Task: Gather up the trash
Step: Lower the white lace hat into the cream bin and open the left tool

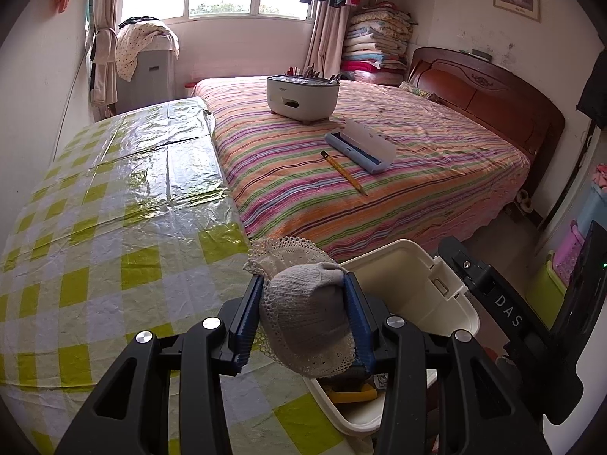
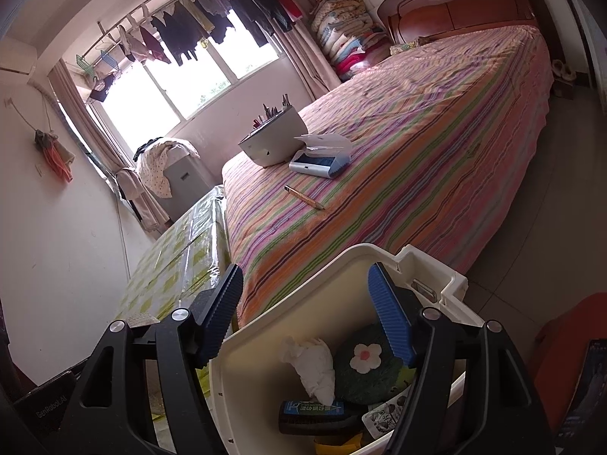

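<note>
Left gripper (image 1: 307,313): your pads clamped on gray knit hat (image 1: 309,322), lace brim drooping. Cream bin (image 1: 461,316) just right of it, partly under, rim near; shift right before release. Right gripper (image 2: 320,314) spread, empty, straddling bin rim.

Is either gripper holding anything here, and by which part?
The left gripper grips a grey crocheted hat by the sides of its crown. The right gripper holds nothing.
</note>
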`<state>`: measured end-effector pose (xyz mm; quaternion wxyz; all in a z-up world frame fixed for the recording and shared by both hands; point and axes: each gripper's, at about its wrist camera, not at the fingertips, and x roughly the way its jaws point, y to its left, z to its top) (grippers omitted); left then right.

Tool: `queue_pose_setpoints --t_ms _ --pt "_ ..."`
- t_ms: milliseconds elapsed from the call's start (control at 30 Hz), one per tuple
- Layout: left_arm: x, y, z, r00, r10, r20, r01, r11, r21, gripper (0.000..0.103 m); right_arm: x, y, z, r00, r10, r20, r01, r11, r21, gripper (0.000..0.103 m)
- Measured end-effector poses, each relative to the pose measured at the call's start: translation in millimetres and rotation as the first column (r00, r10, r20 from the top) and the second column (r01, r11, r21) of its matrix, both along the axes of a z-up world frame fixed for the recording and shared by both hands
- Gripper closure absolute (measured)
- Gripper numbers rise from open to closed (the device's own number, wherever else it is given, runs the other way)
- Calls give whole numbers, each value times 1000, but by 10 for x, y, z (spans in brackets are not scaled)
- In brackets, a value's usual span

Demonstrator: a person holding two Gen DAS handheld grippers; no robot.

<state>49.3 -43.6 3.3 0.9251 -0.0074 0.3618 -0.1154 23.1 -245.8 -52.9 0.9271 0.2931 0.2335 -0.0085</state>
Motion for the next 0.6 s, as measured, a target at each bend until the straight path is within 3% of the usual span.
queue_pose_setpoints --t_ms 600 --pt "141 -423 -274 992 -90 -85 92 995 23 62 -211 -437 23 986 -151 72 142 984 107 31"
